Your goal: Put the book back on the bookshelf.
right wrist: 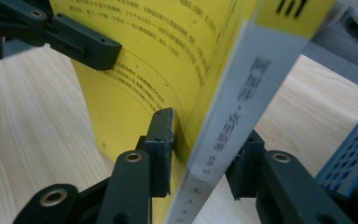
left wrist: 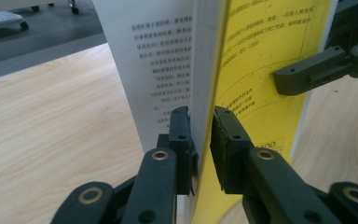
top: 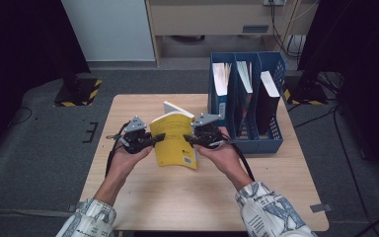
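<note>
Above the middle of the wooden table [top: 143,197], a yellow book [top: 173,140] is held clear of the surface between two hand-held grippers. The left gripper [top: 154,138] meets the book's left edge; its hand [top: 123,160] comes in from the lower left. In the left gripper view the left gripper's two black jaws stand one on each side of the book's open edge, the left pad against the white printed side, the right pad against the yellow cover, so this claw is gripping the book. The right gripper [top: 190,139] meets the book's right edge, carried by the right hand [top: 224,155]. In the right gripper view its left pad lies on the yellow cover and its right jaw sits behind the white spine [right wrist: 233,116], which bears printed characters; the spine runs between the jaws, and this claw likewise grips the book.

Each gripper view shows the tip of the opposite gripper pressed on the yellow cover farther off: the right gripper's at upper right [left wrist: 307,72], the left gripper's at upper left [right wrist: 81,44].

Beside the right gripper, on the table's far right part, stands a blue file rack [top: 276,143] with three compartments; each holds an upright book or folder. Patterned sleeves [top: 271,210] cover both forearms at the bottom of the high view.
</note>
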Demonstrator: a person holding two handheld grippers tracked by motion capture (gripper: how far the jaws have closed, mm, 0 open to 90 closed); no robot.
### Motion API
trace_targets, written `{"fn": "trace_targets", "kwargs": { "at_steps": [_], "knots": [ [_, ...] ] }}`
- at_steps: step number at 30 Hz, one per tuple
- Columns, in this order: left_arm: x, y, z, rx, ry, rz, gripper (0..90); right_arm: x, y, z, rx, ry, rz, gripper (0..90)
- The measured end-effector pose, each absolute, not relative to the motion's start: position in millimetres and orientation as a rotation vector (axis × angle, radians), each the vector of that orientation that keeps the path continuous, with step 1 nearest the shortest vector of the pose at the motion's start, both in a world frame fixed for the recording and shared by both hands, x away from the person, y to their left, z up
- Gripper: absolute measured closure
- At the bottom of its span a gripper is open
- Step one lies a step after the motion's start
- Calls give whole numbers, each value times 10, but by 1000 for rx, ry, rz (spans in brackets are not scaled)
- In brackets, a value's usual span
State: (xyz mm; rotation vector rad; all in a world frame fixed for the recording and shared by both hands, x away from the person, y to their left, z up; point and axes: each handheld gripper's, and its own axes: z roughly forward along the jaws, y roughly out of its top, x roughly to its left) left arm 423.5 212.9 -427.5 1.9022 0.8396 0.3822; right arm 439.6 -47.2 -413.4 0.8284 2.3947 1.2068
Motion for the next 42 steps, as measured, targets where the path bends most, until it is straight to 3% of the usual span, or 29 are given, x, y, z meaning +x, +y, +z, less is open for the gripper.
{"fn": "trace_targets", "kwargs": {
  "at_steps": [7,15,28,39,42],
  "knots": [
    [4085,2140,-4270,1907,810,383,724,4204,-523,-4128,797,2403,1261,611],
    [3934,2115,-4327,1860,818,404,586,3986,-561,-4116,777,2405,1299,558],
    [3901,2167,-4472,1800,890,425,437,3965,-521,-3995,742,2404,1391,398],
    [3866,2217,-4580,1835,961,526,283,3992,-459,-3922,694,2409,1400,410],
    [3819,2240,-4653,1851,979,542,224,4027,-431,-3903,699,2413,1406,453]
  ]
}}
